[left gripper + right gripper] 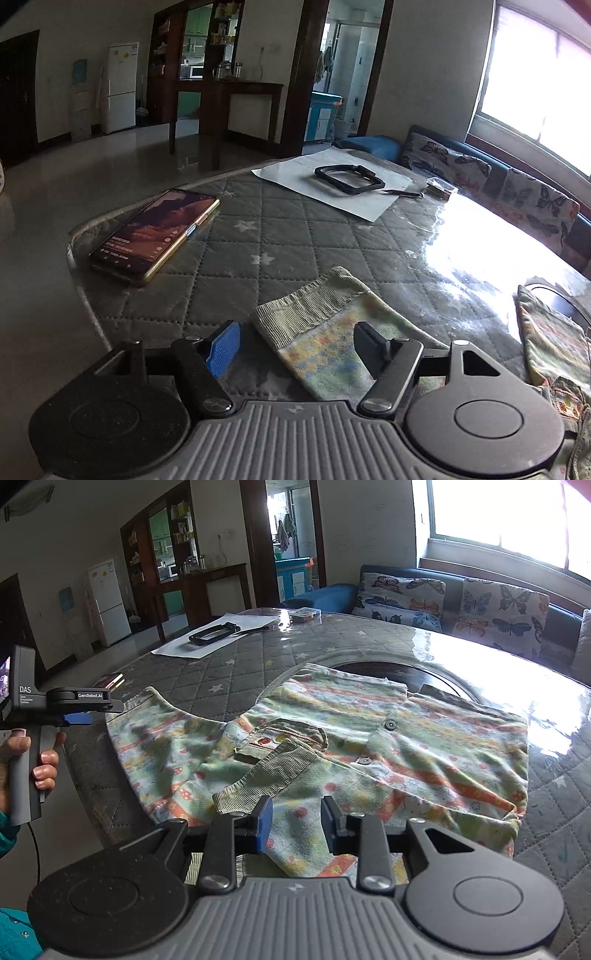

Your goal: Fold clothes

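A small child's shirt (332,746) with a green, orange and white print lies on the quilted grey table cover (207,672). One sleeve with a ribbed green cuff (266,779) is folded over the front. The other sleeve (325,325) stretches left. My left gripper (295,347) is open with its fingers either side of that sleeve's cuff, low over the table; it also shows in the right wrist view (79,716). My right gripper (295,827) is open and empty just above the shirt's near edge.
A lit phone (155,236) lies at the table's left edge. A white paper (332,184) with a black frame (347,179) and a pen lies at the far side, beside a small clear box (304,613). A butterfly-print sofa (480,605) stands behind the table.
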Demonstrator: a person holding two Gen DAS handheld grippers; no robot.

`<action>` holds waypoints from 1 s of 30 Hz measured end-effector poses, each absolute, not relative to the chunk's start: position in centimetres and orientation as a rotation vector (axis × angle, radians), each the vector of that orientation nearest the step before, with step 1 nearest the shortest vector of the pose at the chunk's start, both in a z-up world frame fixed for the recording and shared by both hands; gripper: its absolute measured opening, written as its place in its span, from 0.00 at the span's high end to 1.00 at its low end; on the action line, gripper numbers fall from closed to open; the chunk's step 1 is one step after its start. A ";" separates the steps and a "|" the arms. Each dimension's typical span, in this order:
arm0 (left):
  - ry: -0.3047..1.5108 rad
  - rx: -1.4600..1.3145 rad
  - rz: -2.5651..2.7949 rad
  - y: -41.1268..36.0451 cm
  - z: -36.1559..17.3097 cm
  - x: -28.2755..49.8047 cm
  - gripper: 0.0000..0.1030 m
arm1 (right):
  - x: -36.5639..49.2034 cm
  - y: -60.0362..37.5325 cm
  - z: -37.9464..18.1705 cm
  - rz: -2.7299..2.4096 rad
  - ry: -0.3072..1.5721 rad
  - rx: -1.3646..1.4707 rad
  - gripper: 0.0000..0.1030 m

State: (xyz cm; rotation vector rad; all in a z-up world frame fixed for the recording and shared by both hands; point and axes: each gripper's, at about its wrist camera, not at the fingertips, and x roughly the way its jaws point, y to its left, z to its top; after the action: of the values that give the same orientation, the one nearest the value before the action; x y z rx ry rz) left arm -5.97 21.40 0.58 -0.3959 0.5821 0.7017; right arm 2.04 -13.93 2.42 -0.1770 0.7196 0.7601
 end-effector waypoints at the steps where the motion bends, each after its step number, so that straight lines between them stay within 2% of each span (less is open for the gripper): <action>1: 0.587 -0.403 0.693 21.6 0.4 -5.8 0.36 | 2.0 -13.9 2.4 0.759 0.721 -0.178 0.73; 2: 0.592 -0.410 0.687 21.7 0.2 -5.7 0.48 | 2.0 -13.9 2.4 0.757 0.721 -0.179 0.73; 3: 0.592 -0.414 0.689 21.9 0.0 -5.5 0.54 | 2.0 -13.9 2.4 0.756 0.722 -0.179 0.73; 5: 0.592 -0.410 0.683 22.1 -0.2 -5.3 0.77 | 2.0 -13.9 2.4 0.754 0.723 -0.179 0.73; 8: 0.573 -0.461 0.638 22.2 0.1 -5.7 0.93 | 1.9 -14.0 2.5 0.754 0.723 -0.177 0.73; 14: 0.501 -0.495 0.482 19.9 2.4 -6.1 0.95 | 1.9 -14.2 2.9 0.769 0.719 -0.147 0.73; 24: 0.443 -0.315 0.075 9.2 5.2 -5.6 0.96 | 2.2 -15.3 4.4 0.785 0.705 -0.055 0.73; 26: 0.473 -0.282 0.064 8.0 4.7 -5.4 0.92 | 2.0 -15.4 4.5 0.788 0.698 -0.058 0.73; 30: 0.510 -0.340 0.176 10.3 3.4 -5.7 0.85 | 1.9 -15.3 4.6 0.790 0.693 -0.070 0.73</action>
State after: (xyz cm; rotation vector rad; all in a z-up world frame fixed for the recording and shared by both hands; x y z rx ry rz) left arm -5.68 10.33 3.36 -0.3397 0.5100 0.1762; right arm 1.86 -15.26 4.59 -0.0704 0.6930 0.7905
